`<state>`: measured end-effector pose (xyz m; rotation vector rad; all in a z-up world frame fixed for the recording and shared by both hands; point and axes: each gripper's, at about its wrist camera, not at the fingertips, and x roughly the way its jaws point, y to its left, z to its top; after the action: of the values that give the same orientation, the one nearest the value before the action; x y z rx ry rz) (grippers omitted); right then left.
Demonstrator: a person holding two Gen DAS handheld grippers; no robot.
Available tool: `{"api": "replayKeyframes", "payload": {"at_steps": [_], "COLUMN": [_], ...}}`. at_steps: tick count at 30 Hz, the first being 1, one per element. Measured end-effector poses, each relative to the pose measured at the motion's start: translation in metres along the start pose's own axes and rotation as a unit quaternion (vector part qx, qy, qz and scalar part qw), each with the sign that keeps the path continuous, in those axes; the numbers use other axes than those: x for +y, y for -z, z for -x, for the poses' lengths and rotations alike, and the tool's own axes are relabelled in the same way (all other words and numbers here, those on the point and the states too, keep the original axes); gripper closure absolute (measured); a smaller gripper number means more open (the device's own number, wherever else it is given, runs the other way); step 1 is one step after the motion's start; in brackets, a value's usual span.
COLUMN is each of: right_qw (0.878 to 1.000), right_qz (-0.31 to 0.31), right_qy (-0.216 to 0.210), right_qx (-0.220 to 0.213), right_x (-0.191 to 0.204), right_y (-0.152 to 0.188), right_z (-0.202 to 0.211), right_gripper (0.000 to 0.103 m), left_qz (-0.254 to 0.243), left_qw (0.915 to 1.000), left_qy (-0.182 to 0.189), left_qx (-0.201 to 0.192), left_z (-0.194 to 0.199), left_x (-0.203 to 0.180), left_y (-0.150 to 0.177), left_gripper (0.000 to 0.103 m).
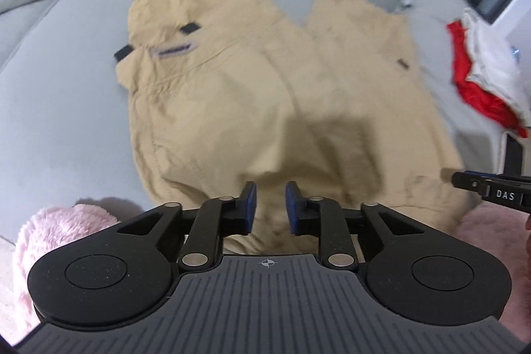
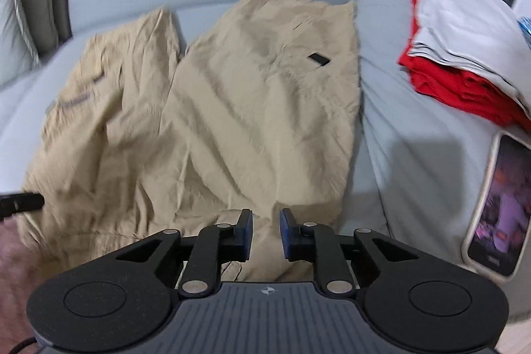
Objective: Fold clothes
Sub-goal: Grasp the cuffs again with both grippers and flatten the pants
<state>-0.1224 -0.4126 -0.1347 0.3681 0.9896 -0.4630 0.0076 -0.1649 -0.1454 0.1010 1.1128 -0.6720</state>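
Observation:
Beige shorts (image 1: 252, 88) lie spread flat on a grey sofa seat (image 1: 59, 108), legs pointing away, waistband nearest me. They show in the right wrist view (image 2: 232, 121) too. My left gripper (image 1: 271, 204) is open and empty, just above the waistband near its middle. My right gripper (image 2: 266, 231) is open and empty over the waistband's right part. The right gripper's tip shows at the right edge of the left wrist view (image 1: 481, 184); the left gripper's tip shows at the left edge of the right wrist view (image 2: 23, 201).
A folded stack of red and grey clothes (image 2: 464, 62) sits on the sofa arm to the right. A phone (image 2: 501, 208) lies below it. A pink fluffy cloth (image 1: 49, 241) is at the near edge. A cushion (image 2: 23, 12) leans at back left.

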Motion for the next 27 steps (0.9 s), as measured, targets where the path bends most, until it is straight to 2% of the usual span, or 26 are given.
{"api": "replayKeyframes", "payload": {"at_steps": [4, 8, 10, 12, 14, 15, 17, 18, 22, 25, 27], "right_qw": [0.999, 0.998, 0.996, 0.996, 0.993, 0.993, 0.995, 0.996, 0.997, 0.994, 0.992], "right_qz": [-0.028, 0.001, 0.021, 0.026, 0.031, 0.024, 0.006, 0.001, -0.041, -0.09, -0.106], "right_qy": [-0.02, -0.066, -0.076, -0.057, -0.039, -0.042, -0.056, -0.06, -0.063, -0.061, -0.06], "right_qx": [-0.003, 0.013, 0.032, 0.068, 0.103, 0.104, 0.084, 0.065, 0.001, -0.014, -0.02], "right_x": [-0.009, 0.005, 0.014, 0.017, 0.02, 0.018, 0.01, 0.006, -0.02, -0.043, -0.05], "right_y": [0.006, 0.016, 0.023, 0.03, 0.037, 0.037, 0.031, 0.029, 0.015, -0.001, -0.009], "right_z": [0.011, 0.009, -0.003, -0.019, -0.035, -0.034, -0.02, -0.012, 0.008, 0.004, -0.001], "right_gripper": [0.085, 0.085, 0.085, 0.088, 0.092, 0.092, 0.09, 0.085, 0.082, 0.078, 0.071], "left_qz": [-0.012, -0.06, -0.084, -0.098, -0.098, -0.094, -0.085, -0.082, -0.057, -0.057, -0.065], "left_qw": [0.9998, 0.9976, 0.9951, 0.9927, 0.9922, 0.9927, 0.9937, 0.9945, 0.9971, 0.9971, 0.9966], "left_qy": [0.01, 0.024, 0.014, -0.006, -0.009, -0.009, -0.008, -0.004, 0.019, 0.017, 0.01], "left_qx": [0.008, 0.028, 0.051, 0.071, 0.076, 0.076, 0.073, 0.066, 0.047, 0.048, 0.048], "left_z": [-0.002, -0.014, -0.028, -0.041, -0.046, -0.042, -0.033, -0.026, -0.012, -0.015, -0.019], "left_x": [-0.013, -0.032, -0.039, -0.039, -0.037, -0.037, -0.037, -0.036, -0.034, -0.039, -0.045], "left_y": [0.003, 0.009, 0.015, 0.021, 0.022, 0.021, 0.019, 0.019, 0.016, 0.008, 0.002], "left_gripper": [0.072, 0.072, 0.072, 0.071, 0.071, 0.071, 0.072, 0.072, 0.072, 0.071, 0.07]}}
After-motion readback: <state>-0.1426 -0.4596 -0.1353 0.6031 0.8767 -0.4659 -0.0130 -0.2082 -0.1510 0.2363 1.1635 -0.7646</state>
